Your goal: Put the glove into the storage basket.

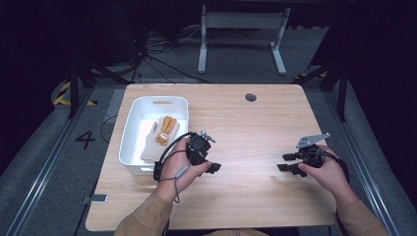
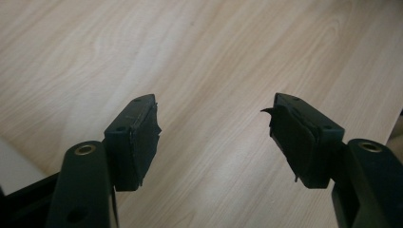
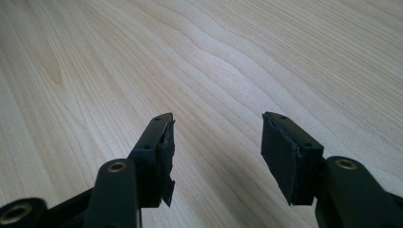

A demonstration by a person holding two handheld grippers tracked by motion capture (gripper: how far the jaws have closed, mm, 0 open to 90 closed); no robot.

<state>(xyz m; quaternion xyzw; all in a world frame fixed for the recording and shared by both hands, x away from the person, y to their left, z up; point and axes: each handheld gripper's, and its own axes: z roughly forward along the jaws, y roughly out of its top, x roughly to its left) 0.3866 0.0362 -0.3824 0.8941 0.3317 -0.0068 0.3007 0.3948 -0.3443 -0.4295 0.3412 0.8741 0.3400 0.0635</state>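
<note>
**Both hand-held grippers open over bare wood, glove lying in the tub**

The left hand-held gripper point(image 1: 214, 167) sits low over the worktop point(image 1: 255, 128), just beside the right wall of a white plastic tub point(image 1: 129, 129). Its two black jaws stand wide apart with nothing between them; in the left gripper view point(image 2: 212, 137) the flat rubbery pads point(image 2: 142, 142) look worn, with ragged, peeling edges, and pale wood grain shows through the gap. A thin grey cable loops from its body around the person's left hand point(image 1: 178, 164).

The right hand-held gripper point(image 1: 287, 162) rests near the worktop's right side, well apart from the left one, with a grey three-cornered plate standing on top of it. Its jaws are also parted and empty; the right gripper view point(image 3: 216, 152) shows blocky black pads with frayed rims over long, wavy grain lines.

The tub is rectangular with rounded corners and a slot handle cut into its far wall. Inside lies a work glove point(image 1: 158, 136): soft, off-white knit with mustard-yellow fingers, flat on the tub's floor towards the right wall.

The worktop is a smooth, light wooden board with rounded corners and a small round dark cap point(image 1: 251, 97) set near its far edge.
</note>
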